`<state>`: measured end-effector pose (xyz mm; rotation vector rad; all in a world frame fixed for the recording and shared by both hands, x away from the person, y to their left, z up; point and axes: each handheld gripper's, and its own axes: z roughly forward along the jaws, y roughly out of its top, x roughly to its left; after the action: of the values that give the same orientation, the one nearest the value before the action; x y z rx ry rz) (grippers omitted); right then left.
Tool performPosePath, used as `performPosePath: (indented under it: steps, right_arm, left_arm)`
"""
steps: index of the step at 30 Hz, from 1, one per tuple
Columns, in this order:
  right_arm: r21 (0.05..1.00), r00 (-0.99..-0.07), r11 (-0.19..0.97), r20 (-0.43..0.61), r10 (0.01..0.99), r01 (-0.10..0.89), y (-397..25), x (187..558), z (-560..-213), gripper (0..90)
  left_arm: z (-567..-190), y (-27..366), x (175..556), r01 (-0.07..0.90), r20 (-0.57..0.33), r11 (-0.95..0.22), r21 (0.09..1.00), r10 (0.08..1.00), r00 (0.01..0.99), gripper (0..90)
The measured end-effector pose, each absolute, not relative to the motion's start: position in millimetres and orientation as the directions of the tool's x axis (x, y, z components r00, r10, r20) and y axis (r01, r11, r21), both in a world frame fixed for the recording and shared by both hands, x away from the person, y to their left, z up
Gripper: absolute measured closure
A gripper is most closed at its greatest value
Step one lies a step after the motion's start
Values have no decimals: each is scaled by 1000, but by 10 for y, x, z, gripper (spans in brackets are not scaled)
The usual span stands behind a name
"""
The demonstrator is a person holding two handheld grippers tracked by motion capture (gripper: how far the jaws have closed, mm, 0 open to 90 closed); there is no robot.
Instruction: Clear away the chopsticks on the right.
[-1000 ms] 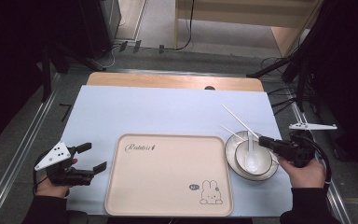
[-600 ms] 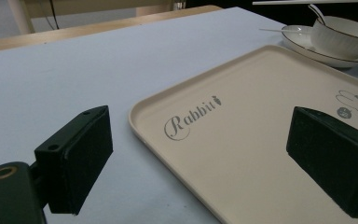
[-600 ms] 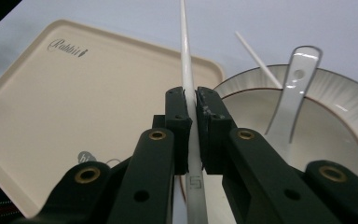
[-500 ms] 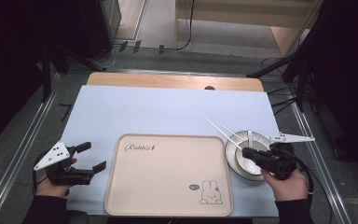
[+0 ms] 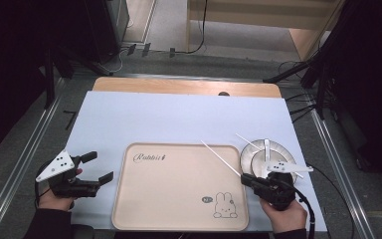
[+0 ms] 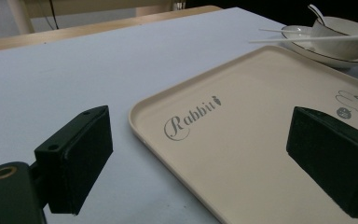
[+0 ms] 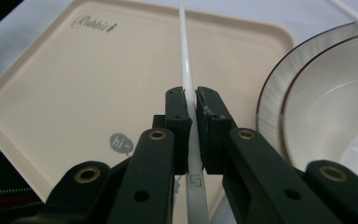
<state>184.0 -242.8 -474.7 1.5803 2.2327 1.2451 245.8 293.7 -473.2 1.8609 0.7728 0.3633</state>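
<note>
Between right gripper (image 7: 190,100) jaws: chopstick (image 7: 184,51).

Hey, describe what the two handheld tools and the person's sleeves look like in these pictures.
Both are black two-jaw tools. The left tool carries a grey three-cornered plate with dark dots on top; its blocky black jaws show small holes. The right tool has angular black links with brass-coloured rivets, a similar grey plate, and a black cable trailing behind it. The person's sleeves look dark at the bottom edge of the high view.

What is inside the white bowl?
A white spoon stands in the bowl, which sits on a plate. The right gripper covers the bowl's near part, so anything else in there is hidden.
</note>
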Motion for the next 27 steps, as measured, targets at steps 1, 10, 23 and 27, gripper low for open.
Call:
performPosePath:
  steps: [1, 10, 23, 27]
  right_arm:
    - [677, -447, 124, 327, 832, 726, -2367, 1820, -4806, 850]
    - [656, -463, 175, 295, 836, 734, -2179, 1790, -5049, 848]
    - [628, -482, 228, 268, 834, 744, -2025, 1836, -5328, 829]
    - [626, -486, 229, 274, 830, 745, -2008, 1829, -5317, 736]
  left_arm:
    - [-4731, 2937, 2456, 341, -99, -250, 906, 659, 745, 73]
    - [-4729, 2938, 2454, 340, -98, -250, 907, 658, 746, 73]
    - [-4726, 2940, 2451, 337, -98, -250, 908, 654, 750, 73]
    - [-4726, 2944, 2450, 336, -98, -250, 908, 653, 751, 73]
